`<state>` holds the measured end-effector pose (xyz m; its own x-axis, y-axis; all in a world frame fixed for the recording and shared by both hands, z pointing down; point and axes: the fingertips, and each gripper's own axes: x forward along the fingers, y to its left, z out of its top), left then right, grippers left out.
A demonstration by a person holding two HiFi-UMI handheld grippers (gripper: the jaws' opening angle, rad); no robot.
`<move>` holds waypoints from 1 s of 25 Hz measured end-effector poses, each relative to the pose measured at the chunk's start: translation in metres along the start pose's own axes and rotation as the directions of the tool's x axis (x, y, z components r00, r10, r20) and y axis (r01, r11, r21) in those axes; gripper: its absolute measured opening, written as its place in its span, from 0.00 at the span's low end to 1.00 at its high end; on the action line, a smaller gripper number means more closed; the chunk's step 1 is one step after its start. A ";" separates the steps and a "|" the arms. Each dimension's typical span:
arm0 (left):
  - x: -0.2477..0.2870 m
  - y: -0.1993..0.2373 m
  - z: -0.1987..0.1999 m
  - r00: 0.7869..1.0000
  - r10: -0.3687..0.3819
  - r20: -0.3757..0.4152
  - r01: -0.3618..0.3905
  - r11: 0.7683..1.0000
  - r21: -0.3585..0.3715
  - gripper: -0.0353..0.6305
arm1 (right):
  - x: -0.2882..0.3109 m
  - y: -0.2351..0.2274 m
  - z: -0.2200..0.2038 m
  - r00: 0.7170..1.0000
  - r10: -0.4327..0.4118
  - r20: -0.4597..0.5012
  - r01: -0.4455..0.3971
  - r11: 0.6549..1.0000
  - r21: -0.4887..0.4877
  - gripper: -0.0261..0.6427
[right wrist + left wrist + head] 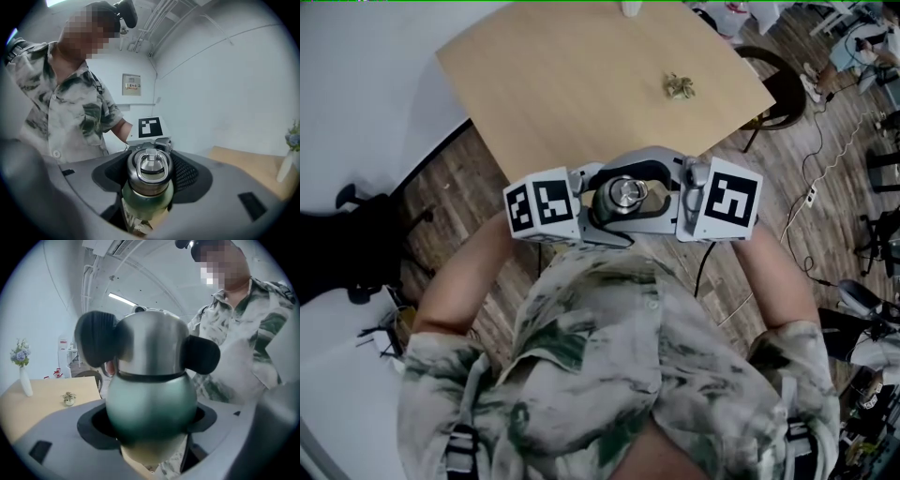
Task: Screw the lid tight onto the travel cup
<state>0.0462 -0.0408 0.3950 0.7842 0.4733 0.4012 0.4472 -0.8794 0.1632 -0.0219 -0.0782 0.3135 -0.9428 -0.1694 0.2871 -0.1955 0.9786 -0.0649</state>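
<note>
Green metal travel cup hangs upright in the air just in front of the person's chest, with both pairs of fingers on it. The left gripper has its grey jaws closed round the rounded green body, low down. The right gripper has its black pads clamped on either side of the brushed steel lid, the one with the loop handle, above the dark seam where lid meets body.

The two tools come in from opposite sides and face one another, so the cup's long axis runs up and down between them, crossways to both sets of jaws. The tightening seems to hinge on that. The right hand, the one on the lid, would have to turn about that upright axis while the left stops the body from following.

Beyond the hands is the pale wooden table, its near edge close to the cup. I cannot tell whether the cup is over it.
</note>
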 end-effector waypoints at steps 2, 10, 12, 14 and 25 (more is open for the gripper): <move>0.000 0.007 -0.006 1.000 0.027 -0.007 -0.027 1.000 -0.012 0.64 | 0.001 -0.006 -0.006 0.999 -0.046 -0.005 0.046 0.999 0.005 0.45; -0.014 0.036 -0.038 0.998 0.068 -0.013 -0.068 0.997 -0.034 0.64 | 0.018 -0.041 -0.025 0.979 -0.203 -0.022 0.204 0.976 0.071 0.46; -0.018 0.046 -0.042 0.996 0.091 -0.002 -0.091 0.995 -0.045 0.64 | 0.017 -0.051 -0.028 0.969 -0.248 -0.016 0.249 0.965 0.088 0.48; -0.024 0.059 -0.048 0.992 0.123 0.009 -0.122 0.991 -0.057 0.64 | 0.011 -0.059 -0.032 0.956 -0.292 -0.009 0.291 0.950 0.110 0.51; -0.061 0.132 -0.081 0.952 0.305 0.023 -0.302 0.949 -0.094 0.64 | -0.034 -0.084 -0.065 0.826 -0.564 0.004 0.541 0.794 0.278 0.45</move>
<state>0.0231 -0.1901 0.4652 0.8928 0.1836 0.4114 0.1473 -0.9820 0.1186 0.0445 -0.1467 0.3711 -0.6693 -0.6922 0.2701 -0.7402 0.6527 -0.1617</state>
